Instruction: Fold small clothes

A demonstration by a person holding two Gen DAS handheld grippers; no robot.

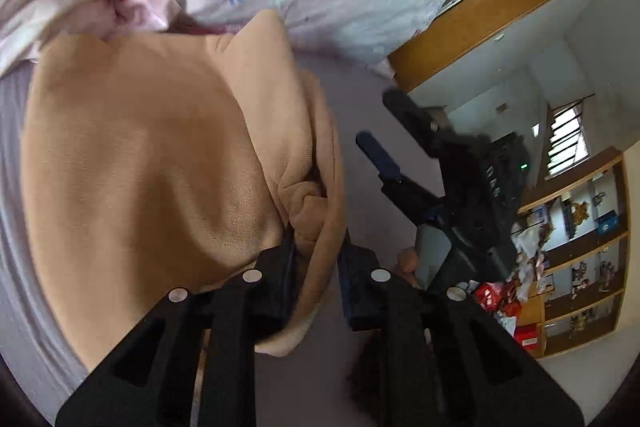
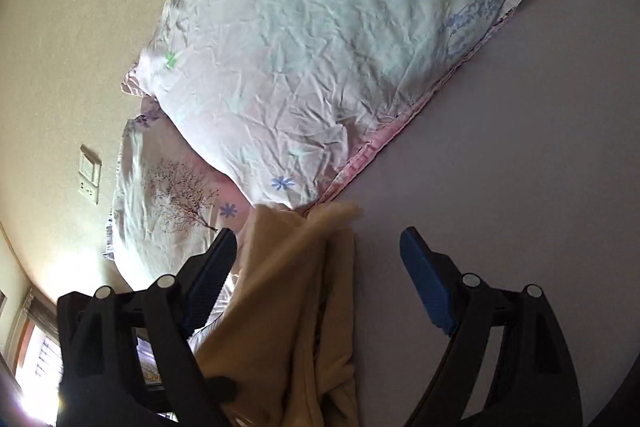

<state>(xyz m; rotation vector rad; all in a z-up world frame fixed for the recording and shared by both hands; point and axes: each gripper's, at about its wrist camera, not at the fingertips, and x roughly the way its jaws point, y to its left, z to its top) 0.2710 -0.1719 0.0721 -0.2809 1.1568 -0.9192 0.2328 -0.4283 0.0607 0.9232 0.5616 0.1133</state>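
Observation:
A tan fleece garment (image 1: 152, 155) lies on the lilac bed sheet (image 1: 372, 99), partly folded over itself. My left gripper (image 1: 316, 247) is shut on the garment's bunched edge, and the cloth hangs over its fingers. My right gripper (image 2: 320, 247) is open, its blue-padded fingers (image 2: 424, 279) spread wide, and the tan garment (image 2: 296, 311) runs between them without being pinched. The right gripper also shows in the left wrist view (image 1: 404, 131), open, to the right of the garment above the sheet.
Two floral pillows (image 2: 304, 43) lie on the bed just beyond the garment. A wooden headboard (image 1: 492, 7) is behind them. Shelves with clutter (image 1: 576, 251) stand across the room. The lilac sheet (image 2: 520, 147) stretches to the right of the garment.

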